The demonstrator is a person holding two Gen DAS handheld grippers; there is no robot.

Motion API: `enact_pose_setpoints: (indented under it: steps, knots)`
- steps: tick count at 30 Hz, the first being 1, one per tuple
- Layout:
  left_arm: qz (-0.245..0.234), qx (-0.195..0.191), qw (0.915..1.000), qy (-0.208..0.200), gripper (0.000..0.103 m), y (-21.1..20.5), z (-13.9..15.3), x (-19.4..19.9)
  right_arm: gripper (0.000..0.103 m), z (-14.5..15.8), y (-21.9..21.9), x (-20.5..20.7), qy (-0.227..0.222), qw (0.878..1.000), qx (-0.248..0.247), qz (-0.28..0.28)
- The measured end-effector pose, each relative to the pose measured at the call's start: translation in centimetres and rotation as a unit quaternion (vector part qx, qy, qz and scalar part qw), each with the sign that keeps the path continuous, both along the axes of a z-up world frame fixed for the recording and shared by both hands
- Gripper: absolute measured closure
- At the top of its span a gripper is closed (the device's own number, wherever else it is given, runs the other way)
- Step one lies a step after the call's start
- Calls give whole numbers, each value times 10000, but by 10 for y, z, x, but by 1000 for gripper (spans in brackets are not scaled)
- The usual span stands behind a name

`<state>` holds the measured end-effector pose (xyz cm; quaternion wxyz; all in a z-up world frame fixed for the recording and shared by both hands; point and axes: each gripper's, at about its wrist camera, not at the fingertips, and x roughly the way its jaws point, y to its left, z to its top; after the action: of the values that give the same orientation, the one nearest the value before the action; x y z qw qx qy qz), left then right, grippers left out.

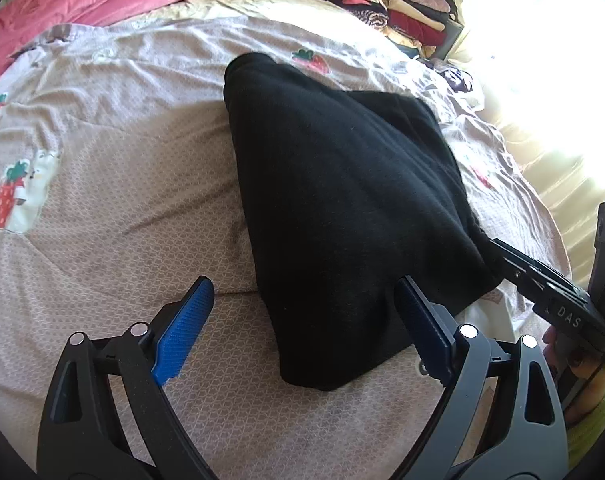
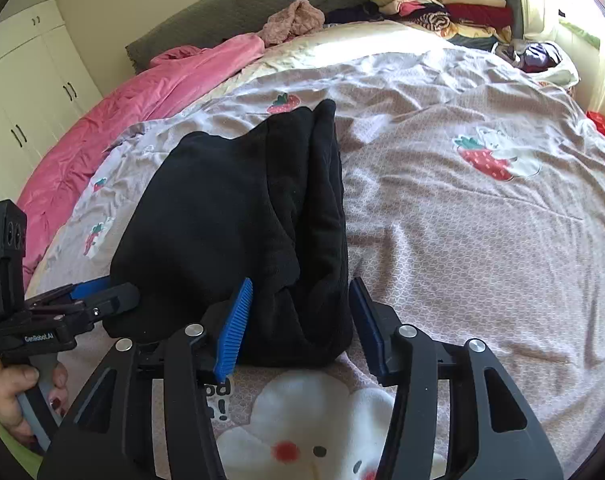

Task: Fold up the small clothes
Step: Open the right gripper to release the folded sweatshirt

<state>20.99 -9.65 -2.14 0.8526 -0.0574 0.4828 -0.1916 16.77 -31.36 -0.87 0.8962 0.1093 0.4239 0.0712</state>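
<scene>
Both grippers hang open over a bed: the left gripper (image 1: 304,306) spread wide, gripping nothing; the right gripper (image 2: 300,314) half open astride the near edge of a folded black garment (image 2: 238,216), pads apparently clear. Stacked clothes (image 2: 442,4) lie at one o'clock on the strawberry-print bedspread (image 2: 482,240).

Folded black knit garment (image 2: 238,216) lies on the strawberry-print bedspread (image 2: 462,240); pink blanket (image 2: 114,120) behind-left, stacked folded clothes (image 2: 442,4) at the far corner, apparently against the headboard.
</scene>
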Motion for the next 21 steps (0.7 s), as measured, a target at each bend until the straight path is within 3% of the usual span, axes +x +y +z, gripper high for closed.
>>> enact_pose_setpoints:
  steps: [6, 9, 12, 19, 20, 21]
  knots:
    - [16, -46, 9998, -196, 18, 2, 18, -9, 39, 15, -1, -13, -196, 9997, -140, -32]
    - [13, -41, 9996, -295, 18, 2, 27, -14, 38, 22, -1, -21, -291, 9992, -242, -131]
    - [40, -8, 9991, -429, 10, 2, 36, -19, 38, 29, -2, -28, -393, 9987, -261, -197]
    - [108, 183, 9966, -794, 10, 9, 58, -43, 36, 48, 3, -51, -659, 9967, -399, -253]
    - [127, 224, 9961, -839, 10, 11, 61, -47, 14, 51, 4, -54, -685, 9965, -405, -251]
    - [131, 248, 9957, -881, 10, 12, 64, -52, 5, 53, 5, -58, -748, 9958, -429, -296]
